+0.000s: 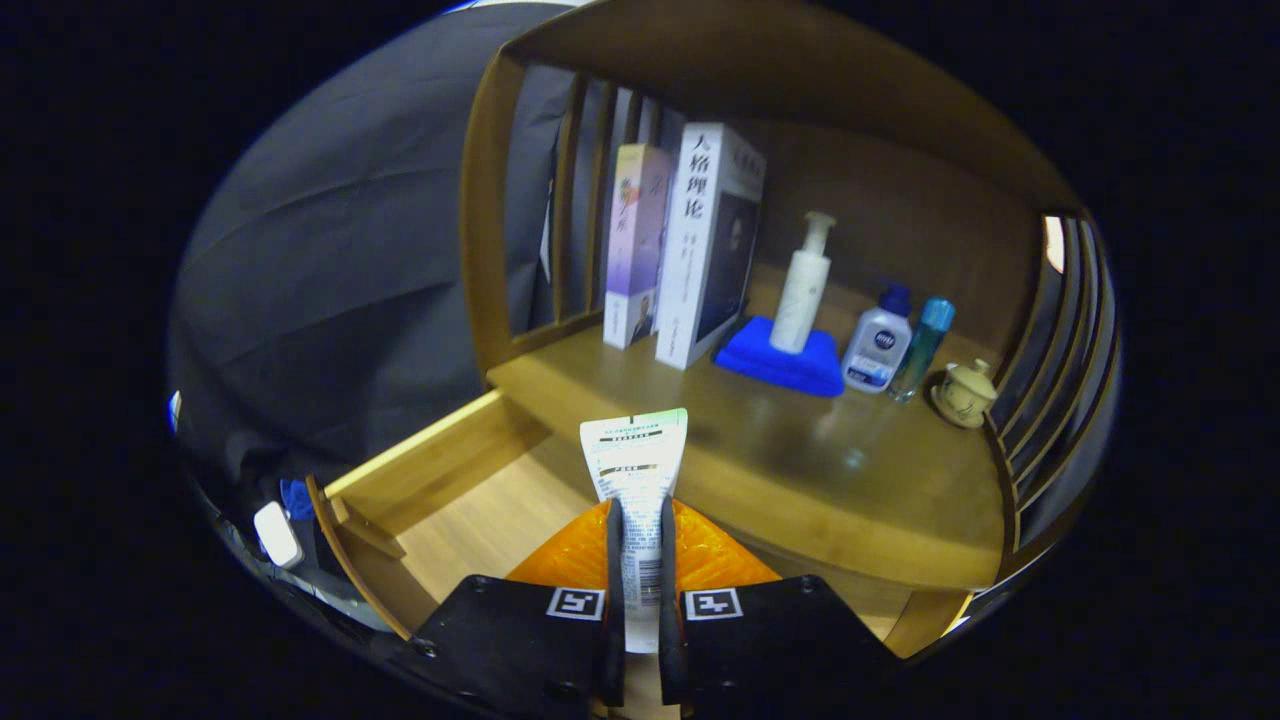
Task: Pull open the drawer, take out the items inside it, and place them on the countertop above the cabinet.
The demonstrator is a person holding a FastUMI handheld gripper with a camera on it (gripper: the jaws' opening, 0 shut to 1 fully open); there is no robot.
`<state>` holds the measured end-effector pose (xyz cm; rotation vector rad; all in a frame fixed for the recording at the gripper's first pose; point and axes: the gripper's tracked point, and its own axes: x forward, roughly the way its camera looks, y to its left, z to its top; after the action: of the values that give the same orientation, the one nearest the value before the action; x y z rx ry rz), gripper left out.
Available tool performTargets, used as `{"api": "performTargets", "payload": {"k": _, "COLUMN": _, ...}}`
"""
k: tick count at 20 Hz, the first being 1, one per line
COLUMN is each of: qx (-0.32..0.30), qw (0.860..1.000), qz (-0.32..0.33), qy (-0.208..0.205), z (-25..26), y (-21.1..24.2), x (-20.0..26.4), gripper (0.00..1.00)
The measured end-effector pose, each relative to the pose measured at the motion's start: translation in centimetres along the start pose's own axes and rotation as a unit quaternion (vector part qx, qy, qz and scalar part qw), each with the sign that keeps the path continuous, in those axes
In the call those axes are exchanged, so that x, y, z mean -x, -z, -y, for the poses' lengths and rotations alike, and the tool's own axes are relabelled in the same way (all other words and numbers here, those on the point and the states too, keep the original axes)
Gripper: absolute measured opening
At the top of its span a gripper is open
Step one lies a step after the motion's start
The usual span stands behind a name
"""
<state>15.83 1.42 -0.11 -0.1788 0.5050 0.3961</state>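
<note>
Nearest of all, the claw (636, 560) has its two dark fingers pinching a white tube (637, 470) from both sides, the tube standing upright between them with its flat crimped end uppermost. Just under the fingers lies something orange and crinkled (720, 555) — a packet or bag, as far as can be told — resting in the open drawer (440, 470), whose pale wooden floor and left wall show clearly below the front edge of the tabletop (820, 470). So the drawer is already pulled out, and the tube looks lifted clear of it, held about level with the tabletop's front edge but not yet set down. Beyond the fingers the tabletop has a broad bare stretch across its front and middle, which seems the natural spot for the tube. Farther back, toward the rear left corner, two books (680, 250) stand upright against the slatted side. Beside them, at the back middle, a white pump bottle (803, 285) stands on a folded blue cloth (785, 365). Toward the right edge come a small white bottle with a dark cap (878, 340), a slim teal bottle (922, 345) touching or nearly touching it, and a little lidded ceramic cup (965, 392). Judging from this, the opening is done and one item is in transit — the orange thing is still to be fetched.
</note>
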Motion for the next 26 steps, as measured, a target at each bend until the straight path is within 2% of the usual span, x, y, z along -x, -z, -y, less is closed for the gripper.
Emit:
{"api": "performTargets", "payload": {"k": 3, "qx": -0.061, "qw": 0.998, "qz": 0.031, "qy": 0.012, "z": 1.6, "y": -2.5, "x": -0.4, "gripper": 0.15}}
{"api": "performTargets", "payload": {"k": 6, "qx": -0.093, "qw": 0.994, "qz": 0.026, "qy": 0.049, "z": 4.1, "y": -2.5, "x": -1.6, "gripper": 0.15}}
{"api": "performTargets", "payload": {"k": 9, "qx": -0.143, "qw": 0.988, "qz": 0.015, "qy": 0.062, "z": 5.7, "y": -3.2, "x": -3.5, "gripper": 0.15}}
{"api": "performTargets", "payload": {"k": 14, "qx": -0.143, "qw": 0.981, "qz": 0.008, "qy": 0.127, "z": 10.4, "y": -4.3, "x": -6.7, "gripper": 0.15}}
{"api": "performTargets", "payload": {"k": 16, "qx": -0.148, "qw": 0.979, "qz": 0.008, "qy": 0.141, "z": 11.5, "y": -4.3, "x": -7.7, "gripper": 0.15}}
{"api": "performTargets", "payload": {"k": 20, "qx": -0.138, "qw": 0.979, "qz": -0.002, "qy": 0.150, "z": 11.7, "y": -3.6, "x": -8.7, "gripper": 0.23}}
{"api": "performTargets", "payload": {"k": 23, "qx": -0.127, "qw": 0.979, "qz": 0.037, "qy": 0.152, "z": 10.8, "y": -5.2, "x": -7.9, "gripper": 0.30}}
{"api": "performTargets", "payload": {"k": 26, "qx": -0.113, "qw": 0.978, "qz": 0.085, "qy": 0.154, "z": 9.0, "y": -7.0, "x": -5.1, "gripper": 0.80}}
